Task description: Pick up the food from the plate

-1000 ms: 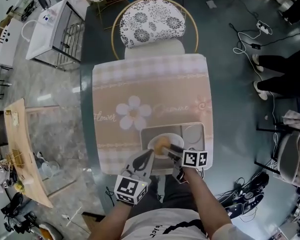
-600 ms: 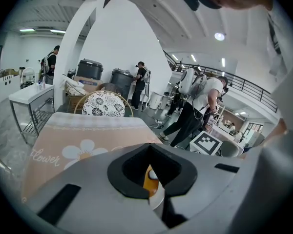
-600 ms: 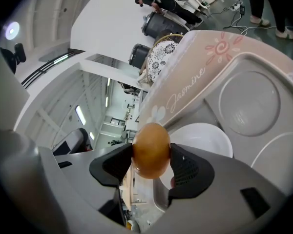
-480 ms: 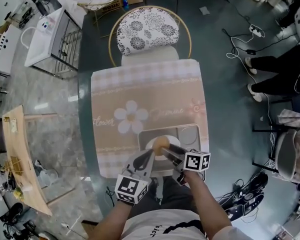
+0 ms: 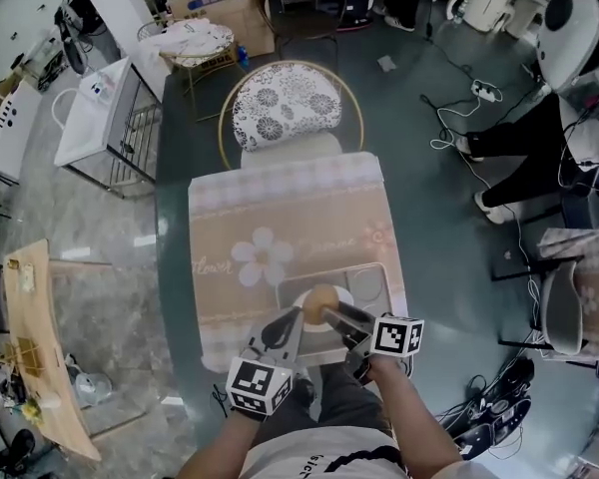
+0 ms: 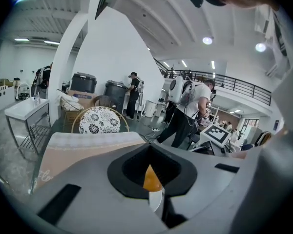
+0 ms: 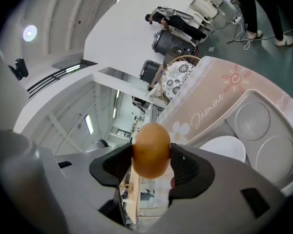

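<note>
Right gripper (image 7: pixel 151 152): closed on the food (image 7: pixel 151 150), a round orange-brown piece, smooth-skinned, pinched at its widest part between the two ribbed pads. We record the grip as centred, one pad on each flank, which is what keeps a round thing from rolling out.

Food, position: in the jaws, above the white plate (image 7: pixel 224 147). The right gripper view shows the plate's face bare and set off to one side of the piece, so we judge the food to be off the plate and the pick all but made.

Plate: seated in the large compartment of a grey tray (image 5: pixel 371 267), which has two round wells on its far right side. The tray lies at the near right corner of the table (image 5: pixel 280 208), on a pink cloth with a flower print, close to the person so that both tools reach it without stretching.

Left gripper (image 5: pixel 296 317): jaws together, nothing between them. Its tips sit just beside the plate's left edge. Through the hollow behind its tips we see only a sliver of the food and the plate beyond. We take it as idle, perhaps parked there to steady the tray if needed.

Chair (image 5: pixel 285 103): patterned cushion, at the table's far side, unoccupied.

Risk noted: a smooth, rounded piece may slip if the squeeze slackens.
</note>
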Tool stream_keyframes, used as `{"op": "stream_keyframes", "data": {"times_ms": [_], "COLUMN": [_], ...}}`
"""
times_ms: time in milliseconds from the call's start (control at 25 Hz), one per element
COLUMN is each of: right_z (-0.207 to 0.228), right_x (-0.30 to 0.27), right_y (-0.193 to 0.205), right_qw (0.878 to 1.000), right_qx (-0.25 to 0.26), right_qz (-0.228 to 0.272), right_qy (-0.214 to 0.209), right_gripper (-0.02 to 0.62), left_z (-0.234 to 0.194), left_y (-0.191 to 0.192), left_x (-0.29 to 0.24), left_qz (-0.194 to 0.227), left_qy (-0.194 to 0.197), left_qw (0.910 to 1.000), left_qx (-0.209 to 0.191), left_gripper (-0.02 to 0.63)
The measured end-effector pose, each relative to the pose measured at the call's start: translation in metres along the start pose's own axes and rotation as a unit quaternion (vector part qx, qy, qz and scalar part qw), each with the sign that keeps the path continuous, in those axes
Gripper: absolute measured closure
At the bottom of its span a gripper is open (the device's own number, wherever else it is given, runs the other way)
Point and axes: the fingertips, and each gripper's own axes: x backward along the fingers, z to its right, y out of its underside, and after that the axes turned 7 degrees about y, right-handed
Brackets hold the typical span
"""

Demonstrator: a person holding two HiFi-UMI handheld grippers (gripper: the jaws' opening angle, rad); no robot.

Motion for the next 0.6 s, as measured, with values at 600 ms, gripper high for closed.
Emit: {"op": "stream_keyframes", "data": {"times_ms": [600], "right_z": [-0.091], "right_x": [0.059], "right_y": [0.0], "right_qw": [0.995], "right_qx": [0.046], "right_qz": [0.074], "right_qy": [-0.043], "right_gripper": [0.36], "left_z": [0.049], "left_y": [-0.05], "left_x": [0.064], "left_qz": [0.056], "left_qy": [0.028], "left_qw": [0.9974], "left_qx": [-0.035], "left_gripper": [0.601]}}
